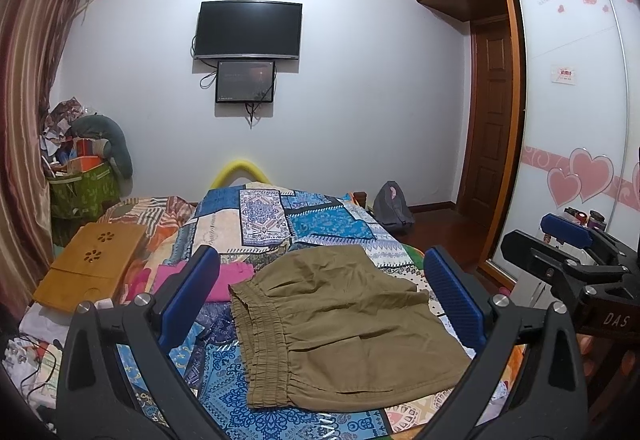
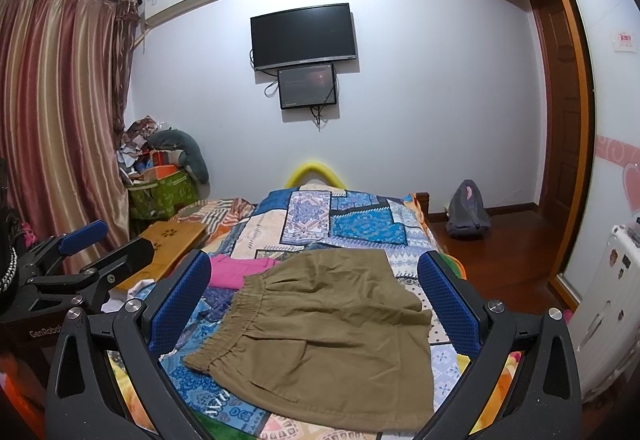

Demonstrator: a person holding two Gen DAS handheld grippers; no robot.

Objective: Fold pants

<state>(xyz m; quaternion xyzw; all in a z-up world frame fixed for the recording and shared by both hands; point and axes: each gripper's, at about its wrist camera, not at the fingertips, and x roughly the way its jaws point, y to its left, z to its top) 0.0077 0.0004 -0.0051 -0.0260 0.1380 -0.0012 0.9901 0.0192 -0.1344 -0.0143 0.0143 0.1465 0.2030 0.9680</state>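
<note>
Olive-brown pants (image 1: 344,324) lie folded on the patchwork bed cover (image 1: 312,228), elastic waistband to the left. They also show in the right wrist view (image 2: 328,332). My left gripper (image 1: 322,292) is open and empty, held above the pants with its blue pads either side of them. My right gripper (image 2: 314,300) is open and empty too, above the same pants. The right gripper shows at the right edge of the left wrist view (image 1: 568,236). The left gripper shows at the left edge of the right wrist view (image 2: 84,240).
A pink garment (image 1: 232,280) lies left of the pants. A wooden lap tray (image 1: 92,264) sits on the bed's left side. A grey backpack (image 1: 394,207) stands on the floor to the right. A wardrobe (image 1: 576,119) and a curtain (image 2: 60,119) flank the bed.
</note>
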